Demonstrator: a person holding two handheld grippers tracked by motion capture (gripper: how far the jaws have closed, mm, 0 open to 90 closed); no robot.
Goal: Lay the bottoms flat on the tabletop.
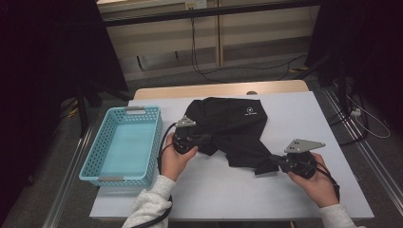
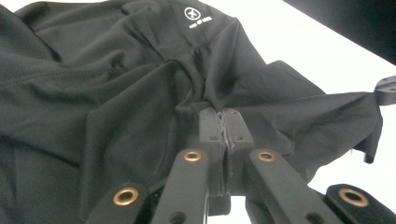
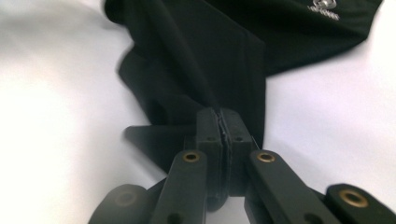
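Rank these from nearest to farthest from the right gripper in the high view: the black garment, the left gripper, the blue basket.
1. black garment: clamped in the right gripper.
2. left gripper: across the garment, leftward.
3. blue basket: at the table's far left edge.

High view: fixed overhead on the person's side, facing forward and down across the white table (image 1: 304, 123); gripper views: riding low and close, looking along own jaws into the black garment (image 2: 116, 93); white logo (image 2: 198, 16) shared across views, probably blurry in right one.
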